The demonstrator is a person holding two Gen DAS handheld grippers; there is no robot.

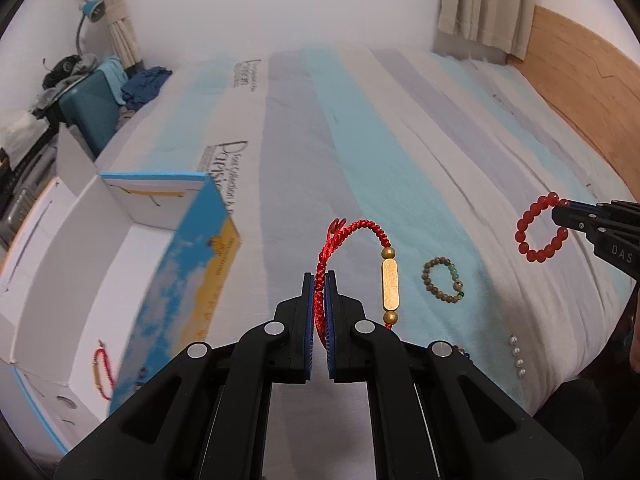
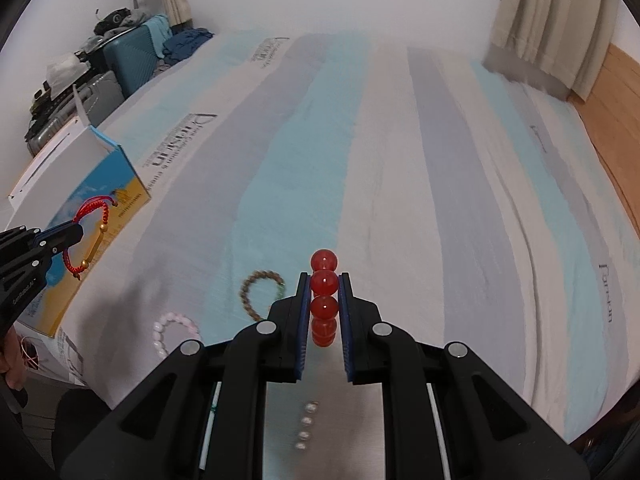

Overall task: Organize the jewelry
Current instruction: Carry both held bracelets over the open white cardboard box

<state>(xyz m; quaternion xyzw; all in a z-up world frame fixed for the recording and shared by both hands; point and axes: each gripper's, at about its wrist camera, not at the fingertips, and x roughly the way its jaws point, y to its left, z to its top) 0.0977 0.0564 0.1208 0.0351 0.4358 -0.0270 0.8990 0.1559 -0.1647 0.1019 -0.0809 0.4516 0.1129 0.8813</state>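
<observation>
My left gripper (image 1: pixel 320 280) is shut on a red braided cord bracelet (image 1: pixel 352 228) with a gold bar and gold beads, hanging above the bed. My right gripper (image 2: pixel 325 282) is shut on a red bead bracelet (image 2: pixel 324 260); the left wrist view shows that bead bracelet (image 1: pixel 538 226) dangling from the right gripper (image 1: pixel 560 210) at the right. The right wrist view shows the left gripper (image 2: pixel 76 232) with the cord bracelet (image 2: pixel 92 224) in front of the box. A brown bead bracelet (image 1: pixel 442 280) lies on the striped bedspread (image 1: pixel 360 140) between the grippers. An open white box (image 1: pixel 80 272) with blue and yellow sides stands at the left, another red cord bracelet (image 1: pixel 103 374) inside it.
A pink-white bead bracelet (image 2: pixel 172 330) and a row of pearls (image 1: pixel 517 354) lie near the bed's front edge. A wooden headboard (image 1: pixel 580 92) runs along the right. Suitcases (image 1: pixel 92 116), clothes and a lamp (image 1: pixel 90 10) stand beyond the bed's far left.
</observation>
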